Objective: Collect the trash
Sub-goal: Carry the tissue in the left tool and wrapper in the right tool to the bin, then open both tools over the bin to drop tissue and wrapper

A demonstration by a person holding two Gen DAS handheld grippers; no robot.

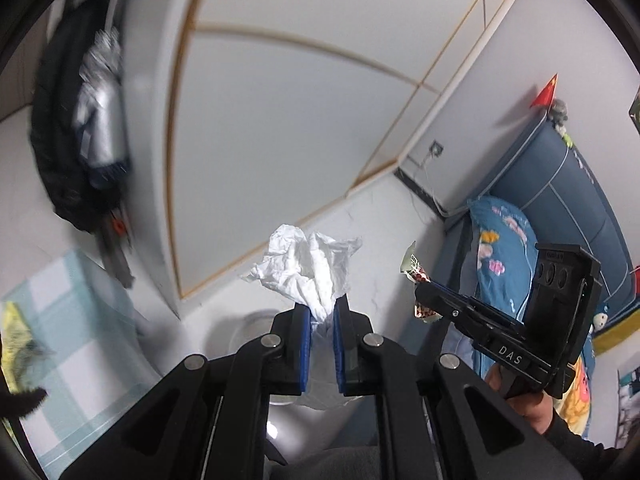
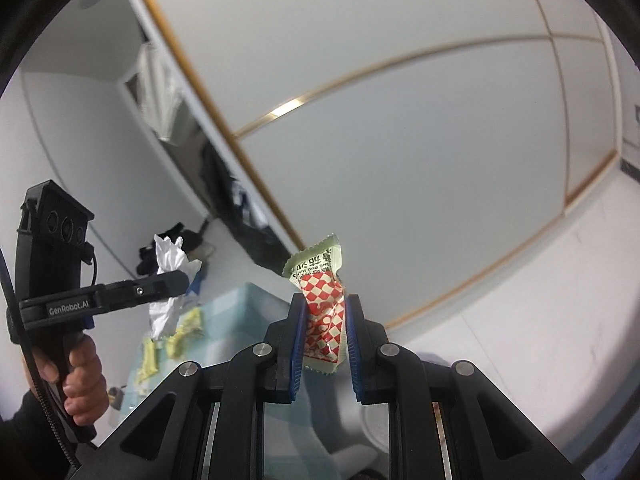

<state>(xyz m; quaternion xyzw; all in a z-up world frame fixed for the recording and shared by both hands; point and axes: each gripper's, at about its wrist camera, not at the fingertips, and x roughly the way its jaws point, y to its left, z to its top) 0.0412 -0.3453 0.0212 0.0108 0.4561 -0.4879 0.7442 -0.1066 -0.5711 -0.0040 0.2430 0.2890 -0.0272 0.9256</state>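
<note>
A crumpled white tissue (image 1: 306,270) sticks up from between the blue pads of my left gripper (image 1: 321,310), which is shut on it. The same tissue (image 2: 168,258) shows at the left of the right wrist view, held by the left gripper (image 2: 182,280). My right gripper (image 2: 325,304) is shut on a red-and-white checked snack wrapper (image 2: 323,300) with a pale green top. That wrapper (image 1: 416,272) and the right gripper (image 1: 424,294) appear at the right of the left wrist view, held by a hand (image 1: 524,396). Both grippers are held in the air side by side.
A white wardrobe with gold trim (image 1: 280,120) fills the background. Dark clothes (image 1: 76,140) hang at the left. A bed with a blue headboard (image 1: 560,184) and a patterned pillow (image 1: 500,240) is at the right. A pale checked surface (image 1: 72,340) lies below left, a round white object (image 1: 256,320) under the grippers.
</note>
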